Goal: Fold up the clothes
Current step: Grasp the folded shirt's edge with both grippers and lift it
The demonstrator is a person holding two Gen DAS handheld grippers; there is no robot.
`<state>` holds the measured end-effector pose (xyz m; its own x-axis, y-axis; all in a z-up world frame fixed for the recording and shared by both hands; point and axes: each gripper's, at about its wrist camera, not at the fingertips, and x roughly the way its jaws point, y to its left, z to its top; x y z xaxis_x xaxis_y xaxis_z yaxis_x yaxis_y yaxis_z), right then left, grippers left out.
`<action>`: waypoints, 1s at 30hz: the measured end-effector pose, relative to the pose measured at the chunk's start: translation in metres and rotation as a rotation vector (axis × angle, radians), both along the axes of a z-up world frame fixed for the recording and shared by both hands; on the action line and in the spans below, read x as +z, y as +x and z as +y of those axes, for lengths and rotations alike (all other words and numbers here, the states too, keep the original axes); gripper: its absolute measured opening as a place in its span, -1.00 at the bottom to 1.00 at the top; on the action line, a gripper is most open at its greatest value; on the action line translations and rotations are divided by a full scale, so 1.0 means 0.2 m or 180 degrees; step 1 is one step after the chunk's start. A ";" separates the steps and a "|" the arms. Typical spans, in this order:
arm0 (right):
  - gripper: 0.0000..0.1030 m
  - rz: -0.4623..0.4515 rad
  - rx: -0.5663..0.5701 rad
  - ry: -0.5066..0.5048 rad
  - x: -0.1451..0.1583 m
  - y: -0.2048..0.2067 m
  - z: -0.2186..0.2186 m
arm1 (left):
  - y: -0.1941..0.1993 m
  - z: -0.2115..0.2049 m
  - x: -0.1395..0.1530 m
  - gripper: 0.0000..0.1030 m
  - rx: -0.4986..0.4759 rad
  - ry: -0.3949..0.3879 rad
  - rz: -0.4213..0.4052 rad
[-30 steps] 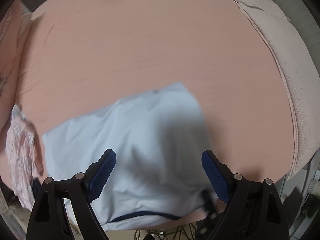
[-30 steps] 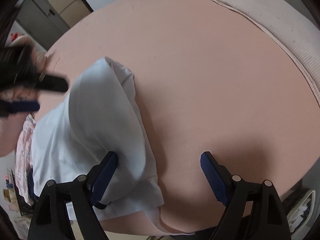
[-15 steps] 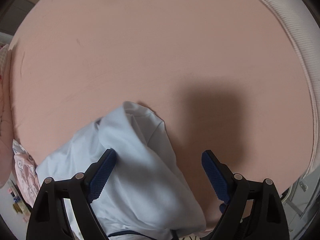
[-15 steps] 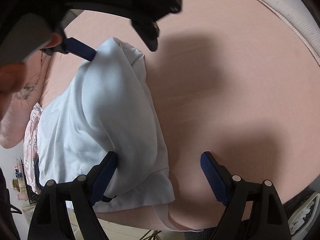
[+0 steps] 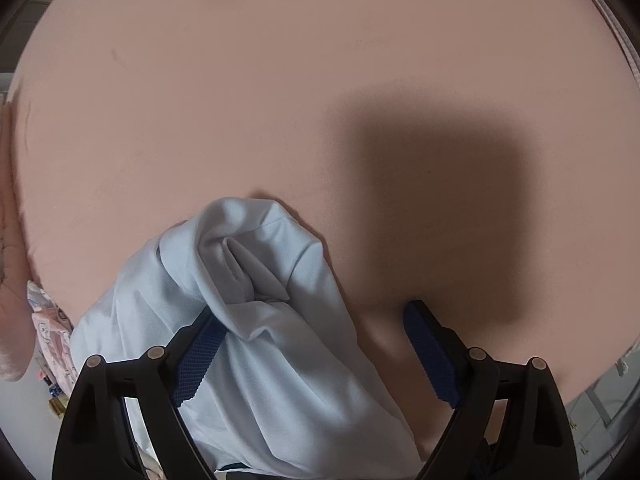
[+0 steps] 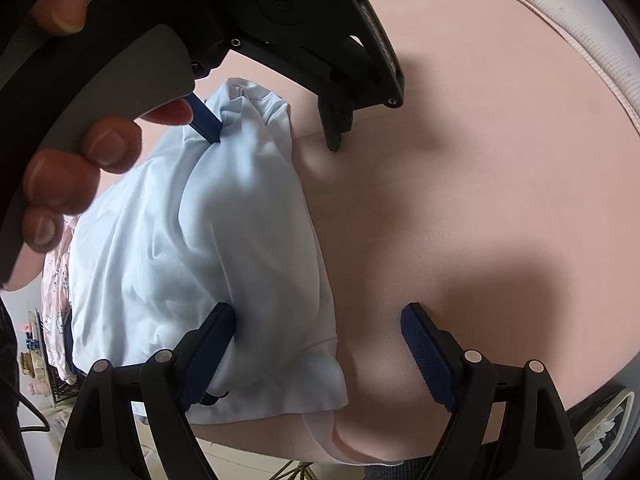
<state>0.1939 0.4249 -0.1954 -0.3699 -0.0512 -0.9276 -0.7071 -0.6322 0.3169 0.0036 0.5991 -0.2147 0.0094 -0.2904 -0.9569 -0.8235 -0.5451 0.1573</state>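
Observation:
A pale blue garment (image 5: 276,320) lies bunched on the pink bed sheet (image 5: 280,80). My left gripper (image 5: 312,344) is open and low over its far, crumpled end. Cloth rides over the left pad (image 5: 196,360), while the right pad (image 5: 428,352) stands over bare sheet. In the right wrist view the same garment (image 6: 200,240) runs from that gripper (image 6: 272,132) down to my right gripper (image 6: 316,352). The right gripper is open, its left pad (image 6: 208,352) pressed against the garment's near fold and its right pad (image 6: 428,356) over the sheet.
A person's hand (image 6: 80,176) holds the left gripper's handle. A pink patterned garment (image 5: 48,328) hangs at the bed's left edge. A whitish quilt (image 6: 560,20) lies along the far right. The bed's near edge (image 6: 320,448) runs just below the right gripper.
The left gripper has come down and in over the garment's far end, which went from lying flat to bunched. The right gripper has barely moved. Both stay open.

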 end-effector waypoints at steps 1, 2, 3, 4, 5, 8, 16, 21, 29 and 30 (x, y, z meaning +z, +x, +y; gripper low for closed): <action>0.66 -0.0001 0.0000 0.0000 0.00 0.00 0.00 | -0.01 0.00 0.00 0.75 0.0004 0.0010 -0.0038; 0.66 -0.0001 -0.0001 0.0001 0.00 0.00 0.01 | -0.02 0.00 -0.01 0.76 0.0009 0.0021 -0.0077; 0.66 -0.0002 -0.0001 0.0001 0.00 0.00 0.01 | -0.03 -0.01 -0.01 0.77 0.0007 0.0034 -0.0105; 0.66 -0.0003 -0.0002 0.0002 0.00 0.00 0.01 | -0.04 -0.03 -0.02 0.78 -0.0001 0.0051 -0.0120; 0.66 -0.0003 -0.0002 0.0002 0.00 0.01 0.01 | -0.05 -0.05 -0.02 0.79 -0.0013 0.0071 -0.0130; 0.66 -0.0005 -0.0004 0.0003 0.01 0.01 0.02 | -0.05 -0.07 -0.02 0.80 -0.0093 0.0135 -0.0129; 0.66 -0.0045 0.0023 0.0044 0.01 0.01 0.03 | 0.02 -0.10 0.00 0.81 -0.0787 0.0388 -0.0165; 0.68 -0.0085 0.0053 0.0086 0.01 0.00 0.04 | 0.01 -0.11 0.00 0.80 -0.0969 0.0519 -0.0217; 0.72 0.0016 0.0031 0.0039 0.02 0.02 0.06 | 0.00 -0.09 0.03 0.16 -0.0925 0.0555 0.0130; 0.72 0.0032 0.0027 0.0031 0.03 0.03 0.06 | -0.02 -0.09 0.04 0.09 -0.0882 0.0600 0.0123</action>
